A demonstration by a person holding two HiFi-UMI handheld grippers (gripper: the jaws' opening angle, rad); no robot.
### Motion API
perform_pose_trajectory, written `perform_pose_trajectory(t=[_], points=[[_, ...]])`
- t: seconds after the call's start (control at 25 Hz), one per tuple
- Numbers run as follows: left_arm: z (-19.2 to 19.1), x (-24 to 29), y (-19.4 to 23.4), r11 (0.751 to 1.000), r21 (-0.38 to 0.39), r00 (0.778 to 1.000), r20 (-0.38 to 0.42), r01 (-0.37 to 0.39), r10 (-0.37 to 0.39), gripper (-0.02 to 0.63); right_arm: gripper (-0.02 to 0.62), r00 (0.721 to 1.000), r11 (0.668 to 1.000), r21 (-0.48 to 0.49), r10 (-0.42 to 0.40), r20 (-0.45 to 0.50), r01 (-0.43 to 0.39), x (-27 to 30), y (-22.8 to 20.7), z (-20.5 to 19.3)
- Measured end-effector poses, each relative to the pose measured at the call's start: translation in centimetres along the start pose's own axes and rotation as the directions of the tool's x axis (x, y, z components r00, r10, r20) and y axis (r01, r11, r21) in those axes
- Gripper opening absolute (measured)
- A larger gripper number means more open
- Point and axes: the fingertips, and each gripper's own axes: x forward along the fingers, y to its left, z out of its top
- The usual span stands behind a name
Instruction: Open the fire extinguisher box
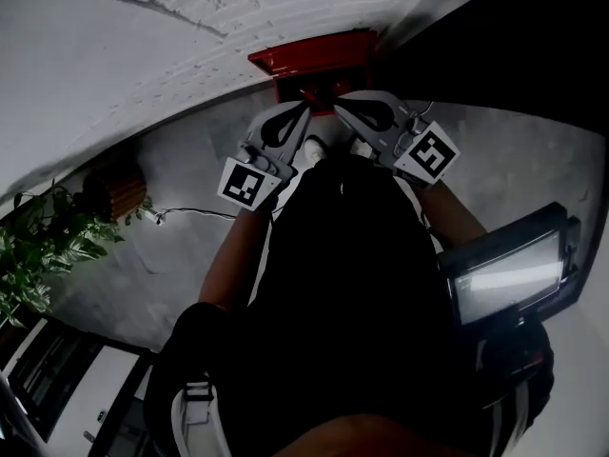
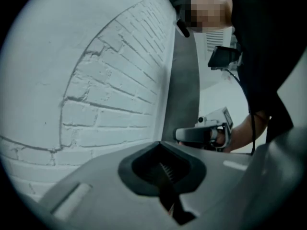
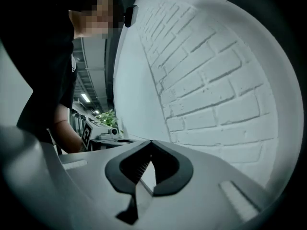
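My left gripper (image 2: 160, 144) is clenched: its two smooth grey plastic jaws meet at a pointed tip, and the dark, ribbed, diamond-shaped hollow behind the tip has nothing in it. The right gripper (image 3: 151, 142) looks the same, with its jaws pressed together on nothing around the same black-rimmed opening. From the head view, both are held close side by side in front of my dark-clothed body. Their tips angle in toward each other, and the black-and-white marker cubes sit at the rear ends near my bare forearms. Just past the tips, low down, sits the red, boxy metal fire extinguisher box (image 1: 314, 57), with its flat top facing up at me and its back against the foot of the white painted brick wall (image 1: 190, 27). I cannot tell whether its door is ajar, and neither gripper touches it. The wall's bricks are rough with deep mortar lines. The floor is mottled grey concrete (image 1: 181, 227), and a thin white cable (image 1: 195, 212) trails across it. Well off to my left stands a leafy green potted plant (image 1: 38, 250), and at my right hip hangs a dark, rectangular glowing screen (image 1: 509, 276).
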Motion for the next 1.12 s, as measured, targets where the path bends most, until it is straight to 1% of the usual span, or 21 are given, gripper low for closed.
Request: perform_pose_trajectory(t=[0.16,0.24,0.32,0.6,0.8,0.92,1.0,1.12], points=[[3.0,-1.2,-2.5,0.999,0.020,0.999,0.012,0.030,-0.030,0.002,0.006,1.000,1.000,-0.016,0.021,-0.003,-0.021,-1.2,2.7,2.8],[4.8,-2.0,-3.8,0.999,0.026,0.999,0.023,0.037,-0.038,0.002,0.006,1.000,0.999,-0.030,0.021,-0.004,-0.021,-1.9,4.0,4.6],[5.7,-2.6,-4.6,0.999,0.026,0.999,0.031,0.041,-0.042,0.002,0.006,1.000,0.999,-0.039,0.018,-0.001,-0.018,-2.3,4.7,5.5],[5.5,-2.9,-3.8,0.999,0.017,0.998,0.050,0.028,-0.029,0.002,0.006,0.999,0.998,-0.056,0.032,0.008,-0.032,-1.6,4.5,5.3],[5.6,-2.9,-3.5,0.998,0.044,0.998,0.050,0.035,-0.037,0.002,0.006,0.999,0.997,-0.063,0.047,0.019,-0.046,-1.1,4.7,5.1],[5.5,-2.9,-3.5,0.999,0.036,0.998,0.052,0.032,-0.034,0.002,0.006,0.999,0.997,-0.057,0.050,0.013,-0.049,-1.1,4.8,5.0],[5.4,-3.0,-3.3,0.999,0.026,0.999,0.047,0.026,-0.027,0.002,0.006,0.998,0.997,-0.058,0.055,0.004,-0.054,-0.8,4.8,4.9],[5.1,-3.1,-3.2,0.999,0.032,0.999,0.028,0.032,-0.033,0.002,0.006,0.998,0.997,-0.054,0.062,0.001,-0.062,-0.5,4.9,4.9]])
